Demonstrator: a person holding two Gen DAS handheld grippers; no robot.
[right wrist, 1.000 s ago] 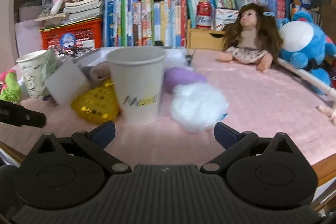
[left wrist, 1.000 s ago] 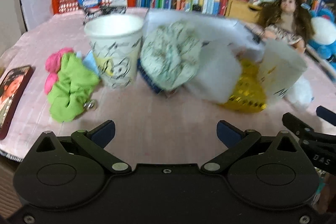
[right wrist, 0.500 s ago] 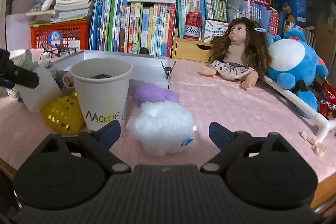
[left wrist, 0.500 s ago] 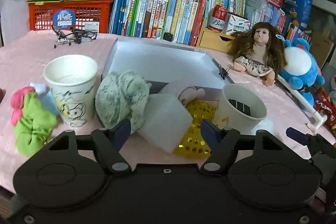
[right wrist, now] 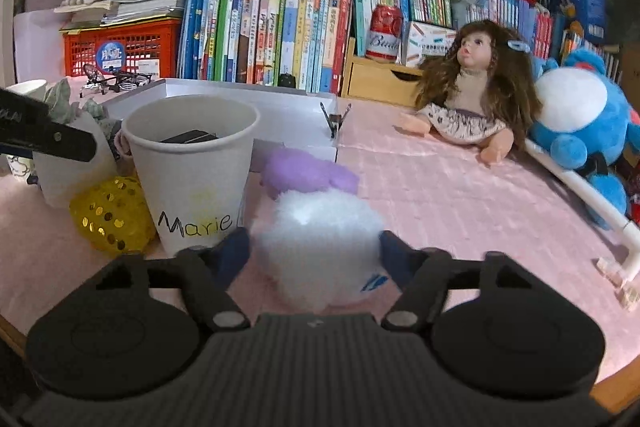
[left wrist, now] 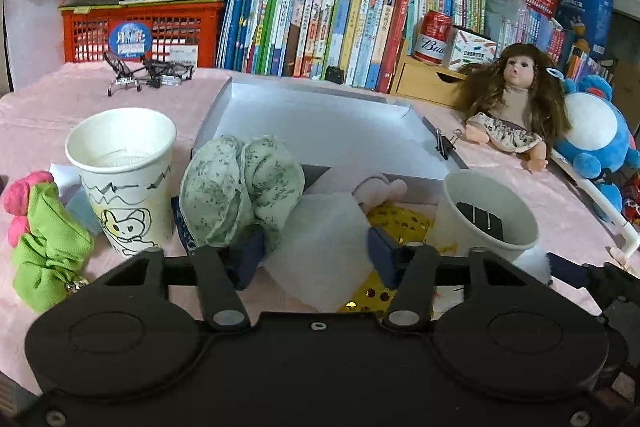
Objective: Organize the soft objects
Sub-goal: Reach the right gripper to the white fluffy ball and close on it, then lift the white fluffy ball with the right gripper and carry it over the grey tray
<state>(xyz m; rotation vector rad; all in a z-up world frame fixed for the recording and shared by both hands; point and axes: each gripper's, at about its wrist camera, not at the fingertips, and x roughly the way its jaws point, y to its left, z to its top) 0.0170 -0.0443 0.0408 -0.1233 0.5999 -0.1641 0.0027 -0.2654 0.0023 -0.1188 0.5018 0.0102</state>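
Two paper cups are seen on the pink tablecloth (left wrist: 60, 115): a doodled cup (left wrist: 122, 179) at nine o'clock in the left wrist view and a cup marked "Marie" (right wrist: 192, 171) at ten o'clock in the right wrist view, with something black inside it. One shallow white box (left wrist: 320, 123) lies open behind them, toward twelve o'clock. Several soft things are counted: one white foam block (left wrist: 324, 247), one pale green scrunchie (left wrist: 240, 187), one bright green scrunchie (left wrist: 48, 251) with a pink piece beside it, one gold sequinned ball (right wrist: 112, 215), one purple pompom (right wrist: 308, 173) and one white fluffy pompom (right wrist: 316, 247). One doll (right wrist: 472, 99) and one blue plush toy (right wrist: 580, 123) are set at two o'clock, before a row of books (left wrist: 320, 15) and a red crate (left wrist: 140, 27). The foam block is crowded by the pale green scrunchie at its eleven o'clock and by the gold ball under its right side. The left gripper (left wrist: 316, 255) is seen closing, with the foam block between its fingers and the pads at its sides. The right gripper (right wrist: 316, 255) is likewise closing, half spread, around the white fluffy pompom, which is hemmed in by the "Marie" cup at ten o'clock and the purple pompom at twelve.
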